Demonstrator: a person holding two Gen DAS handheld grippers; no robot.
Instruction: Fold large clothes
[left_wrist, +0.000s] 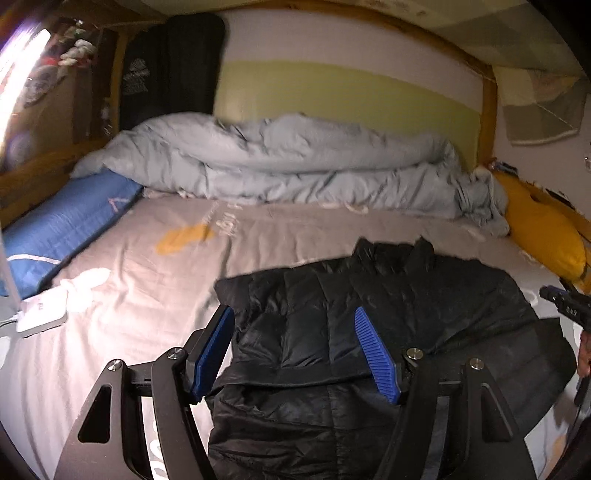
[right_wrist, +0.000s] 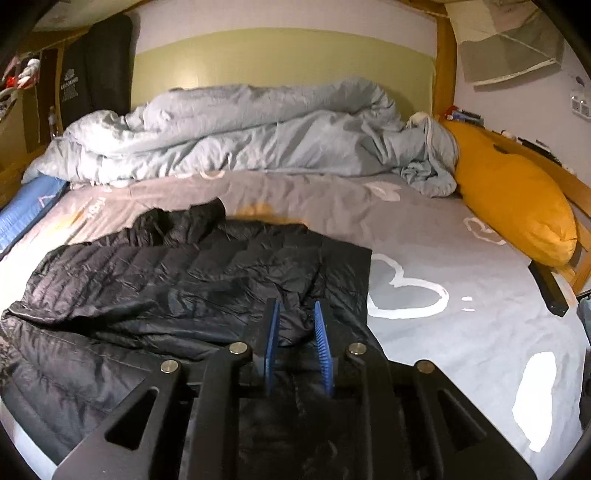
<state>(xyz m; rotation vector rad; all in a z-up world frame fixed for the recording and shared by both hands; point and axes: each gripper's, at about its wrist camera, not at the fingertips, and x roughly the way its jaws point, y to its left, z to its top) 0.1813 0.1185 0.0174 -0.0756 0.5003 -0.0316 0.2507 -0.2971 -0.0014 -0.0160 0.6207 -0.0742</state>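
black puffer jacket lies partly folded on the near half of the grey bedsheet, a crumpled blue duvet far behind it. left gripper hangs over it, jaws spread wide, nothing pinched. right gripper is narrowed but parted, no fabric clamped.

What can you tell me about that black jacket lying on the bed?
The black jacket is a shiny, quilted puffer, spread flat and creased on the grey bedsheet, collar toward the rumpled duvet. Its near part looks folded over. The left gripper hangs open over it; whether the nearly closed right gripper pinches its fabric is unclear.
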